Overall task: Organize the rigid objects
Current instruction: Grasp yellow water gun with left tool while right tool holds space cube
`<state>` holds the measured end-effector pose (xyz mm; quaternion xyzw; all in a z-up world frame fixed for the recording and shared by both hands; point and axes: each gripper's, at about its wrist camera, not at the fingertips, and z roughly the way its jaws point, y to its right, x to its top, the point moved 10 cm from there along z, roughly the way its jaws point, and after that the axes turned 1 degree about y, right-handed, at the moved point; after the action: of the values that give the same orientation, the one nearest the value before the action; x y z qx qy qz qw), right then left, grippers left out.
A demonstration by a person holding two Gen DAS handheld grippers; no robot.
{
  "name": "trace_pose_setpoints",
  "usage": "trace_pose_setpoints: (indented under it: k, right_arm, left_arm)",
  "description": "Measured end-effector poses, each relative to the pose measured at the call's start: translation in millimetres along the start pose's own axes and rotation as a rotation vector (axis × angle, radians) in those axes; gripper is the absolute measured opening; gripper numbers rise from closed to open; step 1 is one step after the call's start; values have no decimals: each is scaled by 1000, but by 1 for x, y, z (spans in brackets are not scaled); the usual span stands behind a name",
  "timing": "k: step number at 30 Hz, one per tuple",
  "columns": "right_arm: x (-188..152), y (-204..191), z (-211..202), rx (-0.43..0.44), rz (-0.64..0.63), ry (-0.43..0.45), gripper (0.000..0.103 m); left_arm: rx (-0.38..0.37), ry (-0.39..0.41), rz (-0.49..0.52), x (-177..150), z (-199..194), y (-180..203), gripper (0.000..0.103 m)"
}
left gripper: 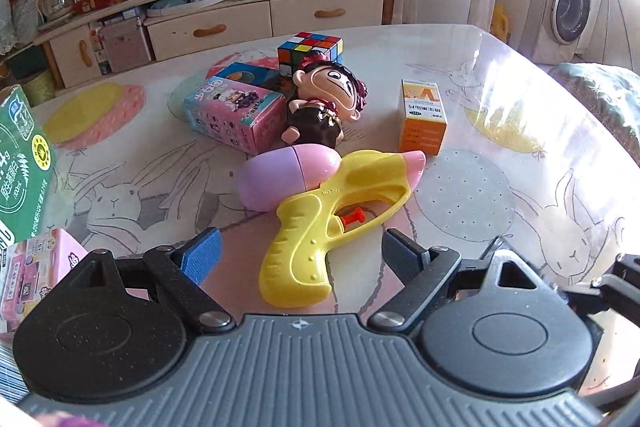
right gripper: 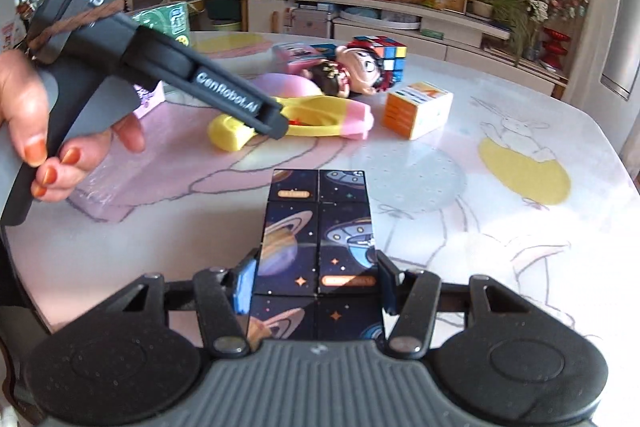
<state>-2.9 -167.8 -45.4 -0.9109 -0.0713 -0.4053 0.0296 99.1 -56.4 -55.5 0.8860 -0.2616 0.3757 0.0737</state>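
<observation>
My left gripper (left gripper: 301, 254) is open, its pads either side of the grip of a yellow water pistol (left gripper: 320, 219) lying on the table; it also shows in the right wrist view (right gripper: 280, 125) over the pistol (right gripper: 320, 125). My right gripper (right gripper: 316, 277) is shut on a dark space-print block (right gripper: 316, 239) and holds it at the table's near side. Behind the pistol lie a purple-pink egg (left gripper: 286, 177), a doll (left gripper: 324, 99), a pink box (left gripper: 236, 113), a Rubik's cube (left gripper: 310, 49) and an orange-white box (left gripper: 423, 117).
A green carton (left gripper: 22, 155) and a small pink box (left gripper: 36, 271) stand at the left. The table (left gripper: 520, 131) has a rabbit-print cover. A TV cabinet (left gripper: 240, 23) with fruit bags stands behind, a washing machine (left gripper: 570, 7) at the right.
</observation>
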Motion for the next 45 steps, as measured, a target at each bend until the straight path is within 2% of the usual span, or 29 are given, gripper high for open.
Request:
trace_pose_setpoints:
  k: [4, 7, 9, 11, 15, 17, 23, 25, 27, 29, 45]
  right_arm:
    - [1, 14, 2, -24, 24, 5, 57]
    - [3, 18, 4, -34, 34, 9, 57]
    - [2, 21, 3, -37, 39, 12, 57]
    - [2, 21, 3, -41, 39, 14, 57]
    - [3, 22, 6, -45, 45, 19, 63]
    - [4, 23, 7, -51, 51, 21, 64]
    - [6, 25, 10, -62, 62, 26, 66]
    - [6, 25, 11, -65, 66, 29, 64]
    - [8, 26, 12, -70, 70, 35, 57]
    - [9, 27, 12, -71, 77, 37, 57]
    - [19, 14, 20, -100, 98, 54, 56]
  left_arm:
    - [21, -12, 14, 2, 13, -1, 103]
    - [36, -19, 32, -1, 21, 2, 97]
    - [35, -10, 30, 0, 25, 3, 96]
    - [29, -1, 26, 2, 28, 3, 85]
    - [25, 22, 21, 5, 31, 4, 71]
    - [12, 26, 16, 7, 35, 5, 48]
    - [16, 28, -14, 5, 31, 2, 47]
    - [17, 29, -25, 3, 27, 1, 46]
    - [21, 31, -33, 3, 25, -1, 45]
    - [25, 38, -44, 2, 22, -3, 45]
    - [12, 146, -114, 14, -28, -24, 45]
